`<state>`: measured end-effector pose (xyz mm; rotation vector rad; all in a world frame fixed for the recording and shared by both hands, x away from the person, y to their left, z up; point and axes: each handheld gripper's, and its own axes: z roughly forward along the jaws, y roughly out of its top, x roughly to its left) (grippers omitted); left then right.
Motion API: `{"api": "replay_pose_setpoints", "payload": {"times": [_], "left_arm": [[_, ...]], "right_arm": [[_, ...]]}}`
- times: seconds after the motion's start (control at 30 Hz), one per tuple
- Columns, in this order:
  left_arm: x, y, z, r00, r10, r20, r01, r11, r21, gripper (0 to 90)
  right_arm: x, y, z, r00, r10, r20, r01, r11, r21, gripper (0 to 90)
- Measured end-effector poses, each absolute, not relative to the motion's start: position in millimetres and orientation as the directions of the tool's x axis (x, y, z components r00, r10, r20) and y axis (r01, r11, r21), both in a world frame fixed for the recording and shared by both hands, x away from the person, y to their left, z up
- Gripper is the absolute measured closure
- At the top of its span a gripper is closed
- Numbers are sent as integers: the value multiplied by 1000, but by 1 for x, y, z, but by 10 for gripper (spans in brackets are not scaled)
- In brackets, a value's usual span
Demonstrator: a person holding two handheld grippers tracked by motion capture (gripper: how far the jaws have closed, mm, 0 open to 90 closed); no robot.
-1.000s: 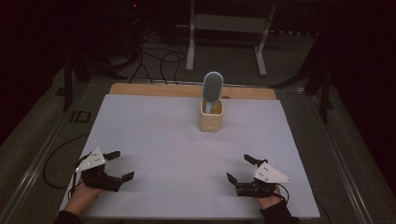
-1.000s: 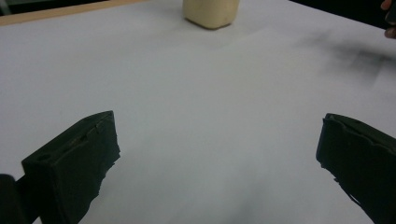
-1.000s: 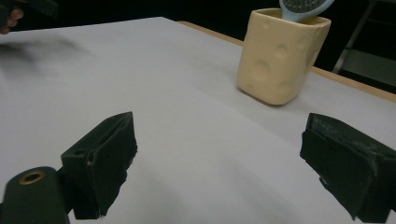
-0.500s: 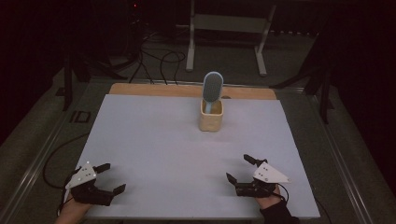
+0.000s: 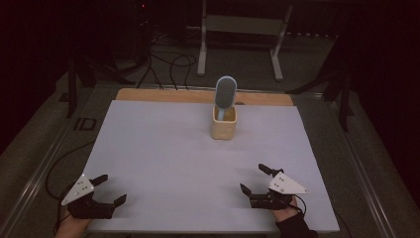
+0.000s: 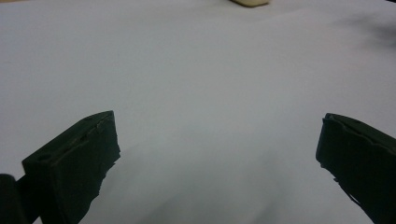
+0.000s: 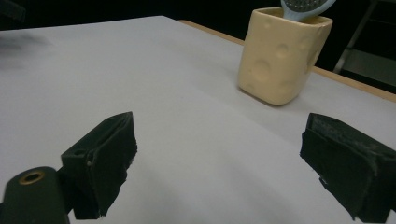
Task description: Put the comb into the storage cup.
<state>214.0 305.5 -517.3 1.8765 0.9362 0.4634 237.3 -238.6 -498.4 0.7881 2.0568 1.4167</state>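
- no brand, label or writing can be read on anything here; the small dots on the grey three-cornered plates are too small to tell.
- the cup is the landmark: a cream cup with round dimples like cheese holes, standing upright on the far middle of the worktop, which is covered by a pale sheet.
- a blue hairbrush stands in the cup, head up and well above the rim.
- the left hand-held gripper is at the near-left corner of the worktop, well apart from the cup, its jaws spread wide with nothing between them.
- the right hand-held gripper is near and slightly right of the cup, also well apart from it, jaws wide apart and holding nothing.
- the right gripper view shows the cup close enough to make out its dimples, with the lower edge of the hairbrush at the top; the high view does not give that detail.
- the left gripper view shows bare sheet between its jaws and just the base of the cup at the top edge.
- the high view alone takes in both hand-held grippers at once, plus the surroundings: a strip of wood along the worktop's far edge behind the cup, cables on the dark floor beyond it, and a metal stand farther back.
- nothing lies on the sheet between either hand-held gripper and the cup.
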Motion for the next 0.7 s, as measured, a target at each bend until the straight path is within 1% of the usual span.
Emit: {"api": "replay_pose_setpoints", "payload": {"times": [0.17, 0.5, 0.7], "left_arm": [[211, 302, -516, 642, 764, -63, 394, -259, 882, 0], [212, 303, -517, 634, 769, -76, 399, -241, 885, 0], [212, 304, -516, 624, 772, -118, 411, -196, 890, 0]], "right_arm": [[237, -237, -498, -702, 706, -90, 167, 286, 944, 101], [238, -236, -499, -706, 703, -85, 178, 292, 940, 101], [239, -235, -500, -707, 702, -88, 180, 299, 937, 101]]}}
